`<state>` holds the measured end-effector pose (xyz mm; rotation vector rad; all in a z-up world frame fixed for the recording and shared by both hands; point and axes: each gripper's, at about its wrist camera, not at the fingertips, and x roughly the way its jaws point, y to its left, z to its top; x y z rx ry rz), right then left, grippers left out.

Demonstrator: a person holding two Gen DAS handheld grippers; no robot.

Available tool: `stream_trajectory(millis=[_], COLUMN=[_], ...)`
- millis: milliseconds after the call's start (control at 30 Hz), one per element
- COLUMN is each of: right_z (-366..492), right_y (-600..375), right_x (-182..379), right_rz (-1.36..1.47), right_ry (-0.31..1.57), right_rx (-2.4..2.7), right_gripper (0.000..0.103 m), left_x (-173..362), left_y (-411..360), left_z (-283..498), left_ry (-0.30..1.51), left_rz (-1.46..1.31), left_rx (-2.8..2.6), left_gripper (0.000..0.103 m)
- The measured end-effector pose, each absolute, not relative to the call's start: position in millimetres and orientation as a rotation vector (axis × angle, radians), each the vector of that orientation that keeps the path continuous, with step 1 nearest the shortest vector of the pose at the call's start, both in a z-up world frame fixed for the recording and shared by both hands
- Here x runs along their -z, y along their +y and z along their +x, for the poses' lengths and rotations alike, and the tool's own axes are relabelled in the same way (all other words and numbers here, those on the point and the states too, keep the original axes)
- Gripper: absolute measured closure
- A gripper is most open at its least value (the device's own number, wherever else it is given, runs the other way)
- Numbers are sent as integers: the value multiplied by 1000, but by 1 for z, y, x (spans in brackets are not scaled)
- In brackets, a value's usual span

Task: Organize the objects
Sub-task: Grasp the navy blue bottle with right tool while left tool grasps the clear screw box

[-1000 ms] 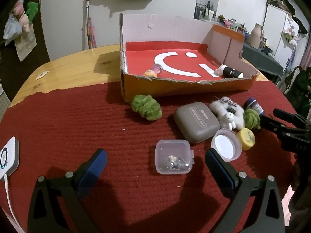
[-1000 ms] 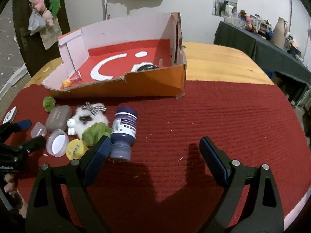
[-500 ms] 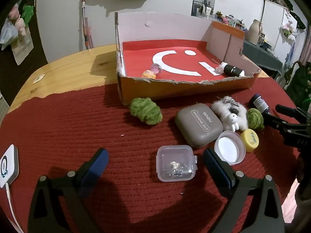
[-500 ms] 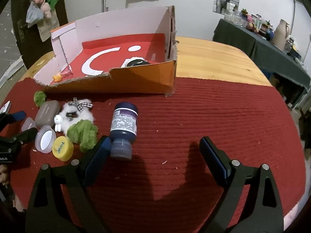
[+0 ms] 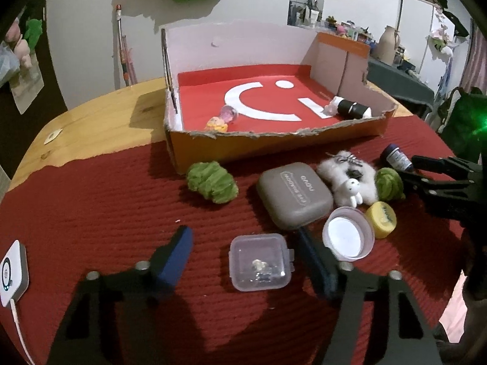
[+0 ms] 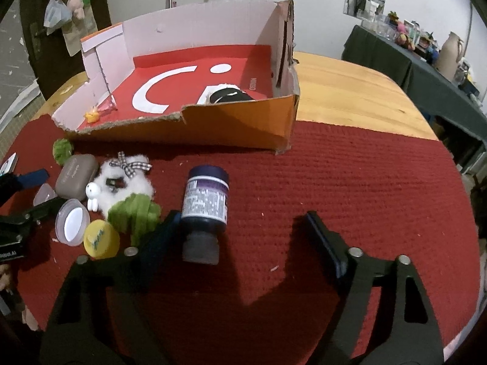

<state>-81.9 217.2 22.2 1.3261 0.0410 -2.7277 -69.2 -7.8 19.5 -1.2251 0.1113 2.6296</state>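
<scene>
A small clear plastic box with bits of metal inside lies on the red mat between the fingers of my left gripper. Its jaws are closing; the left pad stands apart from the box and the right pad is close to its clasp. A dark blue bottle lies on its side, cap toward the camera, between the fingers of my right gripper. Those jaws are closing too; the bottle is near the left pad and far from the right one.
An orange cardboard box with a red floor stands behind, holding a black-and-white tube and small toys. In front lie a green pom, grey case, white fluffy toy, round lid and yellow cap. A white device sits far left.
Both grippers' jaws have narrowed, the left around the clear box and the right around the blue bottle. Neither hand has shifted much.
</scene>
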Motion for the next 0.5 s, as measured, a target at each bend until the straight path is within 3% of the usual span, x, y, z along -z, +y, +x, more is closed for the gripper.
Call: stream_trajectory(millis=[100,167,233,500], right_z=[-84,-84,-83,-75], right_y=[213,209,206,210], right_x=[-23,-24,-24,-33], right_rz=[1308,1288,1267,1217], right_ry=[55,68,62,2], right_rx=[2723,2712,2690,2675], right_gripper=[45,54,76,76], left_x=[-20,-20,-21,-30], left_y=[-7,-6,-5,-8], left_z=[-66,-64,-61,-57], left_ry=[91,85,83,43], left_rz=[-1205,-1191,-1181,-1156], left_rx=[-2629,-2623,-2621,-2618], left_gripper=[49,62,62,62])
